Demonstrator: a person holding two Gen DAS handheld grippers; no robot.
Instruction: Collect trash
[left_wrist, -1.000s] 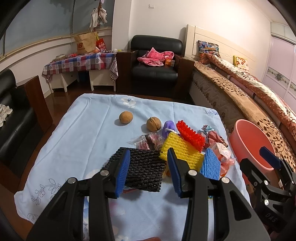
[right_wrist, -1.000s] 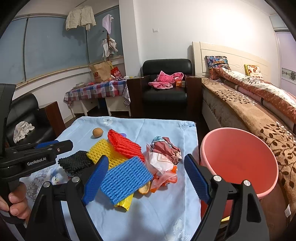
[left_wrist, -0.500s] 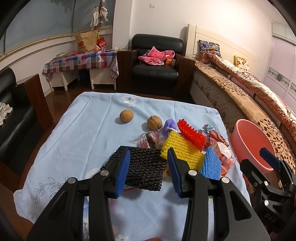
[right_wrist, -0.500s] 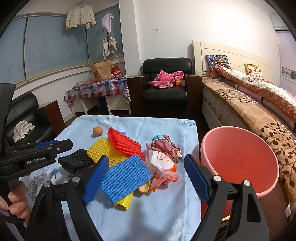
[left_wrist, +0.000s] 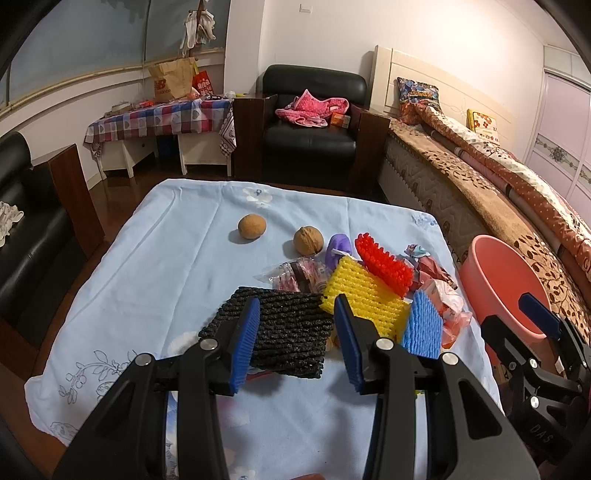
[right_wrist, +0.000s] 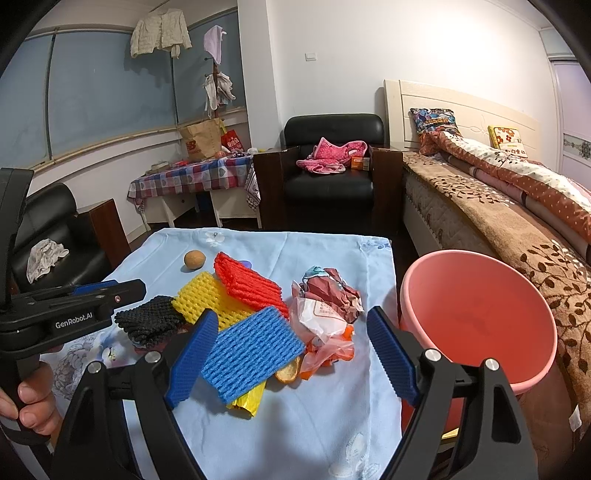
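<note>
Little has moved since the earlier frames — both grippers hover in nearly the same spots above the table, the view only drifting slightly. Left gripper (left_wrist: 295, 339) is partly spread, empty, over the black foam net (left_wrist: 280, 332). Right gripper (right_wrist: 291, 358) gapes wide, empty, above the blue foam net (right_wrist: 251, 350). Trash lies heaped on the light blue tablecloth (left_wrist: 155, 258) — yellow foam net (right_wrist: 207, 301), red foam net (right_wrist: 251, 284), crumpled wrappers (right_wrist: 325, 306). Two walnuts (left_wrist: 252, 227) sit apart from the heap. A pink bucket (right_wrist: 476, 314) stands just beside the table's right edge.
</note>
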